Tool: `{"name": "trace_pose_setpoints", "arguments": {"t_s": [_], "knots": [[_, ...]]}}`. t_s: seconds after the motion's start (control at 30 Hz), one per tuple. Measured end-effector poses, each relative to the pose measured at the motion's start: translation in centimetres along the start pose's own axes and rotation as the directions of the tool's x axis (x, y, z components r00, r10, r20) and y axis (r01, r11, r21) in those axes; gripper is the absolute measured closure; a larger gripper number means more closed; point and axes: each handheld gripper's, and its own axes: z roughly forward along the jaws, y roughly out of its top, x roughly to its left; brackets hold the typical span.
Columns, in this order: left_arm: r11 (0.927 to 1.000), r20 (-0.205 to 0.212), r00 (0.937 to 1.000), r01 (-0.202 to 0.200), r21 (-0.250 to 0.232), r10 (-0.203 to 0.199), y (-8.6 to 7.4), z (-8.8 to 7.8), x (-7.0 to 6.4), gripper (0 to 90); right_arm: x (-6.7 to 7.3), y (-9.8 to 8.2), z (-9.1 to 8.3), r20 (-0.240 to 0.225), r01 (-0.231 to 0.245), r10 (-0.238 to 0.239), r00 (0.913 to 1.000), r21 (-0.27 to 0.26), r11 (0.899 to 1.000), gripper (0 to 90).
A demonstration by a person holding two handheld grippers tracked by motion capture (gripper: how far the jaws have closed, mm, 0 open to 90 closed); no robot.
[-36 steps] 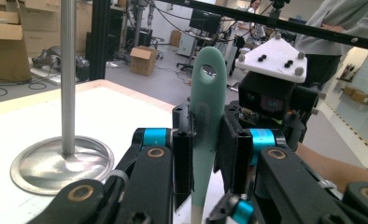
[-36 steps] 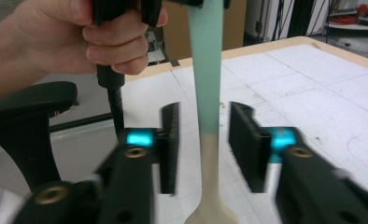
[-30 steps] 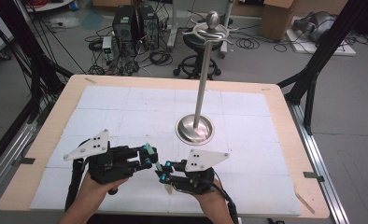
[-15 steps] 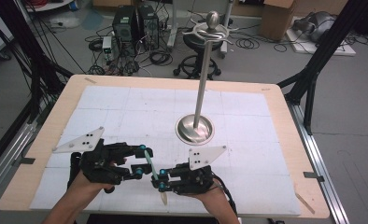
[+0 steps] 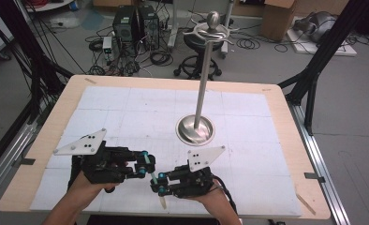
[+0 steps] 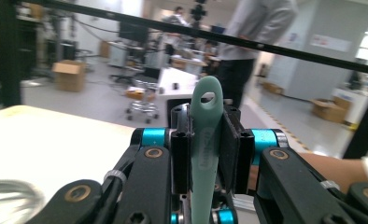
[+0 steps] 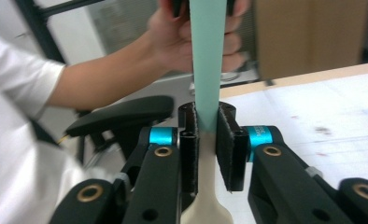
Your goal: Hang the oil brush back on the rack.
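A tall metal stand [image 5: 199,112] rises from a round, shiny dished base on the white gridded mat [image 5: 140,112] that covers the wooden worktop [image 5: 285,117]; its top carries curved hooks and a ball finial. Nothing lies between the stand and the grippers, which sit nearer the person than its base and to the left of it.

The spatula [image 5: 153,180], a slim utensil with a mint-green handle and a cream blade end, spans the gap between the two grippers, just above the mat. The left gripper [image 5: 145,164] is clamped tight on the handle near its hanging hole [image 6: 205,140]. The right gripper [image 5: 160,184] has just been easing its jaws wider, with the spatula [image 7: 205,93] between the flat black pads where green meets cream; whether the pads press on it is unclear.
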Motion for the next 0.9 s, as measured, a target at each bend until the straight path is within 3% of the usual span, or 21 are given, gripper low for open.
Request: {"name": "trace_pose_setpoints", "arguments": {"t_s": [0.03, 0.1, 0.17, 0.33, 0.53, 0.57, 0.7, 0.83, 0.9], "knots": [[1.0, -0.023, 0.9997, -0.002, 0.002, 0.002, 0.0, 0.0, 0.0, 75.8, 0.0, 0.0, -0.1, 0.045, -0.01, 0.01, 0.9989, -0.011, 1.0, 60.5], [0.9999, -0.081, 0.9968, 0.0, 0.01, 0.001, 0.1, -0.1, 0.0, 75.8, 0.2, 0.0, -0.3, 0.142, -0.02, 0.022, 0.9896, -0.015, 1.0, 51.0], [0.9998, -0.149, 0.9888, -0.002, 0.02, 0.005, 0.1, -0.1, 0.0, 75.8, 0.4, 0.0, -0.5, 0.242, -0.002, 0.006, 0.9703, -0.018, 1.0, 48.9], [0.9999, -0.272, 0.9623, 0.003, 0.017, 0.001, 0.1, 0.1, -0.1, 75.8, 1.2, 0.4, -0.2, 0.362, 0.056, -0.054, 0.9306, 0.003, 0.998, 53.6], [0.9999, -0.352, 0.936, -0.012, 0.002, 0.012, 0.0, 0.7, -0.5, 75.8, 1.6, 0.8, 0.7, 0.447, 0.078, -0.086, 0.8903, 0.037, 0.996, 63.0], [0.9999, -0.363, 0.9316, -0.013, -0.001, 0.012, 0.0, 0.7, -0.6, 75.8, 1.6, 0.8, 0.8, 0.471, 0.085, -0.097, 0.877, 0.047, 0.995, 63.3], [0.9997, -0.4, 0.9164, -0.021, -0.011, 0.015, 0.0, 1.0, -0.8, 75.8, 1.7, 1.1, 1.2, 0.513, 0.092, -0.11, 0.8514, 0.061, 0.994, 66.9], [0.9995, -0.419, 0.9079, -0.019, -0.023, 0.007, -0.1, 1.2, -1.0, 75.8, 1.8, 1.5, 1.6, 0.552, 0.102, -0.127, 0.824, 0.076, 0.992, 73.6], [0.9994, -0.428, 0.9039, -0.026, -0.025, 0.013, -0.1, 1.3, -1.0, 75.7, 1.8, 1.6, 1.7, 0.564, 0.096, -0.124, 0.8165, 0.079, 0.992, 78.2]]}}
